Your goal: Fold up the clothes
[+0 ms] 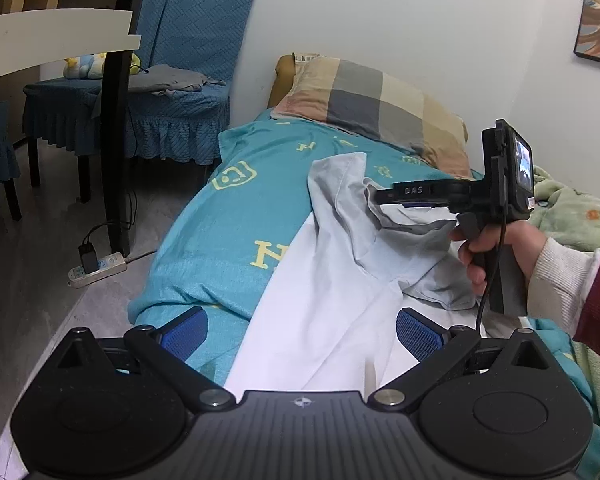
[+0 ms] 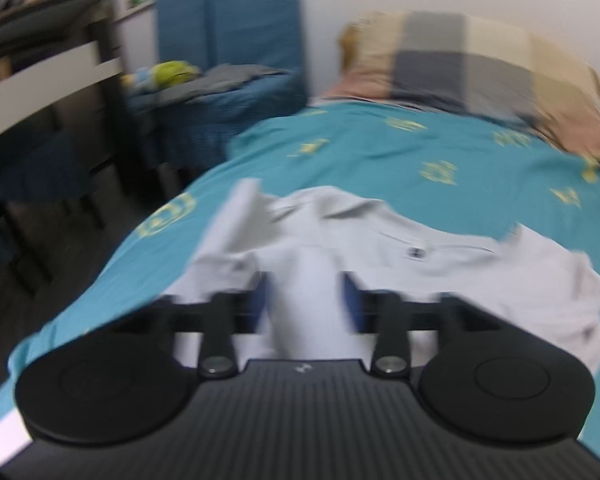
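A pale grey-white shirt [image 1: 332, 280] lies on the teal bedsheet [image 1: 220, 216]. My left gripper [image 1: 302, 334] is open, its blue pads wide apart above the shirt's lower part and the sheet edge. My right gripper [image 1: 374, 194] is seen from the side over the shirt's upper part, holding a raised fold of it. In the blurred right wrist view the right gripper [image 2: 306, 300] has its pads close on a fold of the shirt [image 2: 460, 264], whose collar and button face up.
A checked pillow [image 1: 376, 108] lies at the head of the bed against the wall. Blue-covered chairs [image 1: 180, 92] and a dark table leg [image 1: 114, 120] stand left. A power strip [image 1: 98, 270] lies on the floor. A green blanket [image 1: 572, 212] is at the right.
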Demonstrator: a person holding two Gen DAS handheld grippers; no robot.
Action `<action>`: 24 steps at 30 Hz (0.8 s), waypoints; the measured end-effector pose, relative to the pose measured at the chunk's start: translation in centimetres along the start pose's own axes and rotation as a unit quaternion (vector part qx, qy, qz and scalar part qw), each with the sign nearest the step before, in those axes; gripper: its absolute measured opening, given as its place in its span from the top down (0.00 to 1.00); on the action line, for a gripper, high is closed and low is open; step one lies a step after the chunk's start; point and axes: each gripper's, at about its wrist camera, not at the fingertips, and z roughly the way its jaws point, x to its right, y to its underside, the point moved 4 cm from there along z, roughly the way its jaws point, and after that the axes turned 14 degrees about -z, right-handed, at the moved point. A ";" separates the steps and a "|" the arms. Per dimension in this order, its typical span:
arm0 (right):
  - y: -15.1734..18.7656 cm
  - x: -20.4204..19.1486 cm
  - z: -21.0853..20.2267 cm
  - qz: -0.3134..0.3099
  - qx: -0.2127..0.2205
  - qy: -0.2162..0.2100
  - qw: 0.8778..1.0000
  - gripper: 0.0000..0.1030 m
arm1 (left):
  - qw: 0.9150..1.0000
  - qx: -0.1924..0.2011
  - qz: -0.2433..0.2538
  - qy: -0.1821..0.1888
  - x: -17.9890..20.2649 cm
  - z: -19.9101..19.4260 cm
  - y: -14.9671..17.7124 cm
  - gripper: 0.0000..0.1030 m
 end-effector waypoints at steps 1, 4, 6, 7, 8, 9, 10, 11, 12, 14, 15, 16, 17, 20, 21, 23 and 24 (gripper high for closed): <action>-0.1 -0.6 0.1 -0.008 0.003 -0.006 1.000 0.43 | 1.000 -0.002 -0.001 -0.001 -0.1 0.2 0.0 0.01; -0.3 -1.6 1.0 -0.026 -0.008 0.007 1.000 0.44 | 1.000 -0.004 -0.002 -0.002 -0.1 0.4 0.2 0.01; -0.4 -2.1 1.4 -0.049 -0.022 0.035 0.998 0.58 | 1.000 -0.006 -0.001 -0.002 -0.1 0.5 0.3 0.01; -0.5 -2.0 1.4 -0.051 -0.023 0.049 0.997 0.87 | 1.000 -0.007 0.000 -0.002 0.0 0.6 0.4 0.01; -0.8 -1.5 1.0 -0.038 -0.016 0.059 0.997 0.95 | 1.000 -0.007 0.000 -0.002 0.0 0.6 0.4 0.01; -1.0 -1.0 0.7 -0.024 -0.008 0.069 0.997 0.95 | 1.000 -0.008 0.001 -0.002 0.0 0.7 0.5 0.01; -1.3 -0.5 0.3 -0.011 -0.001 0.079 0.997 0.96 | 1.000 -0.009 0.001 -0.002 0.0 0.7 0.5 0.01; -1.4 0.3 -0.2 0.010 0.007 0.090 0.996 0.96 | 1.000 -0.010 0.002 -0.002 0.0 0.8 0.6 0.01; -1.5 1.5 -0.9 0.042 0.018 0.103 0.994 0.96 | 1.000 -0.010 0.002 -0.002 0.1 0.8 0.6 0.01; -1.0 4.2 -2.1 0.118 0.032 0.130 0.984 0.96 | 1.000 -0.010 0.005 -0.002 0.1 0.8 0.7 0.01; -0.3 5.7 -2.5 0.162 0.033 0.144 0.976 0.96 | 1.000 -0.009 0.007 -0.002 0.1 0.8 0.7 0.01; 0.6 7.1 -2.8 0.201 0.031 0.157 0.966 0.96 | 1.000 -0.009 0.009 -0.004 0.1 0.9 0.8 0.01; 1.7 8.2 -2.8 0.233 0.026 0.170 0.957 0.96 | 1.000 -0.010 0.011 -0.005 0.1 0.9 0.9 0.01; 5.1 10.7 -2.1 0.304 -0.001 0.183 0.935 0.96 | 1.000 -0.012 0.018 -0.011 0.2 1.3 1.1 0.01; 6.1 11.1 -1.8 0.321 -0.006 0.179 0.930 0.96 | 1.000 -0.013 0.021 -0.013 0.2 1.5 1.2 0.01; 7.7 11.7 -1.3 0.348 -0.014 0.170 0.922 0.98 | 0.999 -0.016 0.026 -0.018 0.3 1.8 1.3 0.01; 7.8 11.7 -1.5 0.347 -0.011 0.166 0.923 0.97 | 0.999 -0.019 0.028 -0.019 0.4 2.0 1.3 0.01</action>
